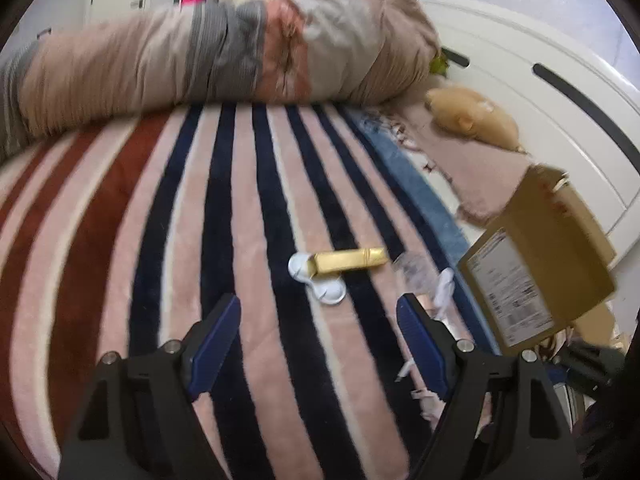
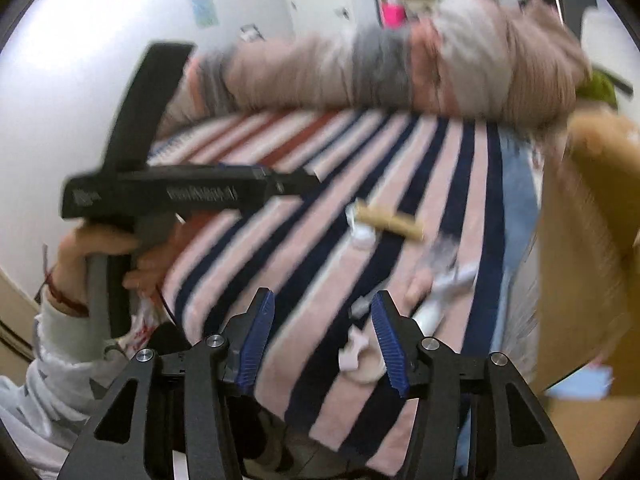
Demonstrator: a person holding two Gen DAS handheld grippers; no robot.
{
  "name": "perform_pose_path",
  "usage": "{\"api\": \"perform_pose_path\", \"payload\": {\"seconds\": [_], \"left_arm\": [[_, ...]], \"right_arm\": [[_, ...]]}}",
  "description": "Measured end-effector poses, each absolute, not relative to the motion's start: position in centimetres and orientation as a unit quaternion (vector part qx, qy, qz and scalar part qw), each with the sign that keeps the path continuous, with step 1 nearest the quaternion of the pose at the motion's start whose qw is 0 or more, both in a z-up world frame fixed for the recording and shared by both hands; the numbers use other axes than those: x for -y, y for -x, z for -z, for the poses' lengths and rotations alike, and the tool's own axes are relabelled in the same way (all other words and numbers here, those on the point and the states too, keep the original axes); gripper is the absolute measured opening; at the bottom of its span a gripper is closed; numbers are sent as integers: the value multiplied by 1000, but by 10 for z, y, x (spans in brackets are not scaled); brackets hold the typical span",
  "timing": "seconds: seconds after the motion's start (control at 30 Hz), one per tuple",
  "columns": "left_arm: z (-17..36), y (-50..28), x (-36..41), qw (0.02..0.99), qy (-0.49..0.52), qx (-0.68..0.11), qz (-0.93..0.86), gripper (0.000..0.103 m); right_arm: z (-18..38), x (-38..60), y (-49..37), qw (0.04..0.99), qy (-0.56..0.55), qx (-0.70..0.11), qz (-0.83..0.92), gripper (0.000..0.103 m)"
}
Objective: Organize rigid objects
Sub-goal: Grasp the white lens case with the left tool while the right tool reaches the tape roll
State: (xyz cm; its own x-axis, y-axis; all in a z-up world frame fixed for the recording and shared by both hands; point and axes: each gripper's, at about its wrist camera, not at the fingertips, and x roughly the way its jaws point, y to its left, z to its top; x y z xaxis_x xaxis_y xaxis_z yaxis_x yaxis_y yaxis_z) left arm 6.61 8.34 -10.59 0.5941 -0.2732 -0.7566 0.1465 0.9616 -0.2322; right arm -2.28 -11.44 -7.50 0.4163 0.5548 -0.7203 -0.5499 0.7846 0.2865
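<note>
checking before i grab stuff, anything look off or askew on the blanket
The gold bar lies half across a white piece, not flat on the striped blanket. The cardboard box at the right edge sits tilted. Both grippers are open and empty.

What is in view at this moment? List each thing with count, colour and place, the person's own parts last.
striped blanket: 1, pink, navy and rust; covers the bed
rolled bedding: 1, beige and grey; far end of the blanket
gold box: 1, gold; mid-blanket, lying across the white piece
white piece: 1, white; under the gold box
small pale items: several, white and pink, blurred; right side of the blanket
cardboard box: 1, brown, labelled; right edge
plush toy: 1, tan; far right
left hand-held gripper: 1, black with blue pads; open
right hand-held gripper: 1, same; open
left hand: 1; on the left gripper's handle
</note>
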Motion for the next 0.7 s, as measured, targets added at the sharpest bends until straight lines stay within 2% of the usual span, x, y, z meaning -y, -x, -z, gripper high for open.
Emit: {"api": "perform_pose_path", "payload": {"seconds": [0.17,0.4,0.5,0.53,0.57,0.6,0.63,0.7], "left_arm": [[138,-91,-74,879,66,-455,128,77],[171,-121,-58,867,67,-478,125,75],[175,-129,-51,876,53,-469,102,63],[176,-131,-49,876,49,-469,98,56],[176,-131,-48,877,44,-468,96,44],[176,-131,-47,878,39,-468,96,39],[175,-129,-46,878,34,-468,96,27],[173,-123,-50,877,35,-469,98,27]], "right_arm": [[128,112,8,827,2,-482,-290,47],[150,110,-5,816,0,-498,-292,48],[152,110,-7,818,2,-494,-296,48],[152,110,-6,819,4,-492,-296,48],[152,110,-6,819,7,-491,-297,48],[152,110,-4,820,10,-490,-297,47],[151,110,-3,821,15,-487,-298,47],[152,110,1,822,19,-485,-298,44]]}}
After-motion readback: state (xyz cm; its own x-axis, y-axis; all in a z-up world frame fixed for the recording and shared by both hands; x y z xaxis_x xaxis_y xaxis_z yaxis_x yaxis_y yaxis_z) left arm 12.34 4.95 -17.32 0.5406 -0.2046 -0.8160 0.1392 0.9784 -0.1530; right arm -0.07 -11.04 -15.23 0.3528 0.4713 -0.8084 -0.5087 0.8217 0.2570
